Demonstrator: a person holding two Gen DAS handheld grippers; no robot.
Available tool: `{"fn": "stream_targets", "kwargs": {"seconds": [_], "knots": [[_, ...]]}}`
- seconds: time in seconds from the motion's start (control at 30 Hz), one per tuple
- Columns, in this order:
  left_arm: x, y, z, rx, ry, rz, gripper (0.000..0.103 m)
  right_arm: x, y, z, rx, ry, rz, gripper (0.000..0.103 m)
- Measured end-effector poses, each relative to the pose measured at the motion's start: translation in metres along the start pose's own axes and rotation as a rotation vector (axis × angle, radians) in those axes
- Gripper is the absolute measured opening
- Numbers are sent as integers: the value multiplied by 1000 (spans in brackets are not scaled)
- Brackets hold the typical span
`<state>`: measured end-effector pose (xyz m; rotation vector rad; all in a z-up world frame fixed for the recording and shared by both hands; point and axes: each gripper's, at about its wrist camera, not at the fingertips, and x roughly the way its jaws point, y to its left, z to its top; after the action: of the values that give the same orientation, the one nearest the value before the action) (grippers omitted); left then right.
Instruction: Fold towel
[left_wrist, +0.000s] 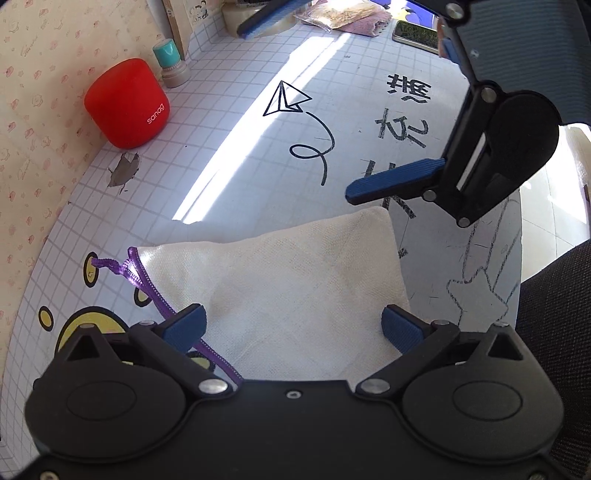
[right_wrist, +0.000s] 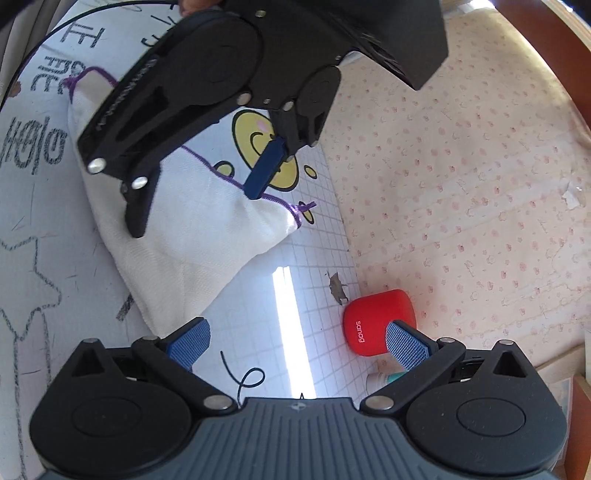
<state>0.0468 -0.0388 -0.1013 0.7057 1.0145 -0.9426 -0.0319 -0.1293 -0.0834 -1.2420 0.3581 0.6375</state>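
Two claws over one folded white towel (left_wrist: 280, 280), which lies flat on the table (left_wrist: 229, 147), a white grid-printed surface with a paper-plane doodle, black lettering and a yellow smiley face. Towel edged in purple stitching (left_wrist: 147, 284) along one side, a short purple loop sticking out at the corner.

Left claw (left_wrist: 293, 325) hangs low over the near part of the towel, blue fingers spread wide, nothing between them. From the right wrist view its left finger (right_wrist: 264, 170) sits right at the purple edge (contact with the cloth cannot be judged). Its black body covers much of the towel from that angle.

Right claw (right_wrist: 297, 345) also stands wide open and empty, off the towel's far corner, over bare table. In the left wrist view one of its blue fingers (left_wrist: 391, 182) points just past the towel's far right corner, apart from the cloth.

Red rounded speaker (left_wrist: 127, 103), marked "sanag", stands by the wall with pink-patterned paper (left_wrist: 33, 122), well apart from the towel. Beside it a small teal-capped bottle (left_wrist: 171, 62). A torn grey patch (left_wrist: 123, 170) mars the table cover near the speaker. Strong band of sunlight crosses the table between speaker and towel.
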Motion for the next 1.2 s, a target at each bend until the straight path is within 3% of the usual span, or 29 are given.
{"fn": "stream_targets", "kwargs": {"seconds": [0.43, 0.6, 0.8, 0.93, 1.1, 1.2], "knots": [[-12, -25, -15, -130, -6, -19, 101, 61, -32, 14, 203, -106, 138, 102], [-11, -32, -18, -196, -2, -18, 101, 91, -49, 18, 339, -67, 186, 102], [-17, -48, -19, -224, -8, -21, 101, 114, -56, 25, 322, -65, 190, 102], [-15, -58, -23, -241, 11, -61, 101, 132, -49, 28, 273, -1, 222, 102], [-11, -65, -30, -255, 33, -55, 102, 141, -59, 20, 370, 20, 254, 102], [-13, -62, -31, -276, 36, -44, 102, 142, -61, 15, 389, 43, 218, 102]]}}
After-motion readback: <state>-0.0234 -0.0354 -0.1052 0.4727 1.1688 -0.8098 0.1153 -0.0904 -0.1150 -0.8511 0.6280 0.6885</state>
